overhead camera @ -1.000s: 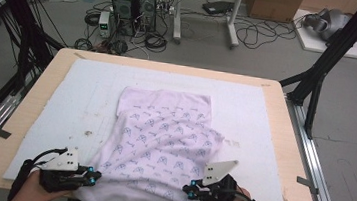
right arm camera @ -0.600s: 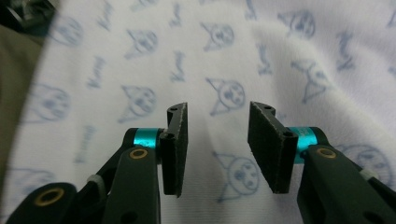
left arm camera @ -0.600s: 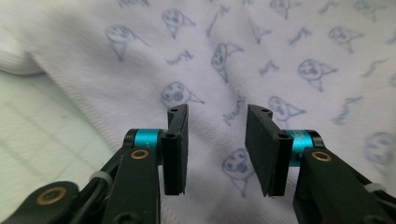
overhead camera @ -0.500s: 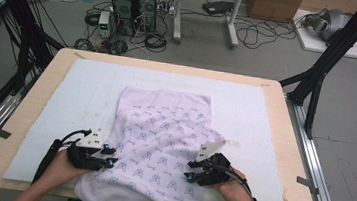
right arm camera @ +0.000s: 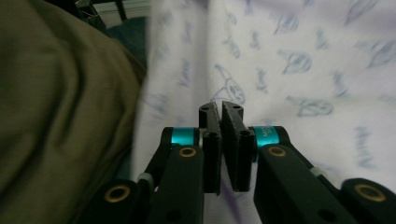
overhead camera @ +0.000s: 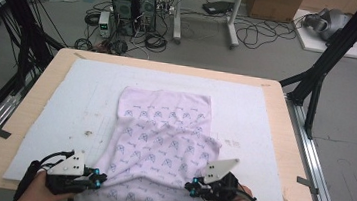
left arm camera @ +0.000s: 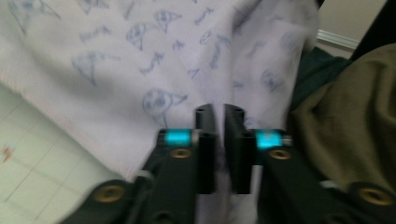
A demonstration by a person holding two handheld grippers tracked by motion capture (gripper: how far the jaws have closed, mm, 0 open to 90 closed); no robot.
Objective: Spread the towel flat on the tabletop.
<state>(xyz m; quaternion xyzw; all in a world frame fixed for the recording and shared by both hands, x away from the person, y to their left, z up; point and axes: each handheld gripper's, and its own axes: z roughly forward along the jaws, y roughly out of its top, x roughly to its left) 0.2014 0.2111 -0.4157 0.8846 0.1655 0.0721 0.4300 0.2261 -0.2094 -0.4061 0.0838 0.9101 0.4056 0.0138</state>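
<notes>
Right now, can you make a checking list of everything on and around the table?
Surface: pale foam mat on a wooden table, some specks.
Job's things: patterned cloth, rumpled, near edge hanging off the table.
Clutter: nothing seen.
Grippers: left gripper and right gripper each pinch the cloth's near edge.
Cables: loose cables on the floor beyond.
Surroundings: computer towers, black frame legs.
</notes>
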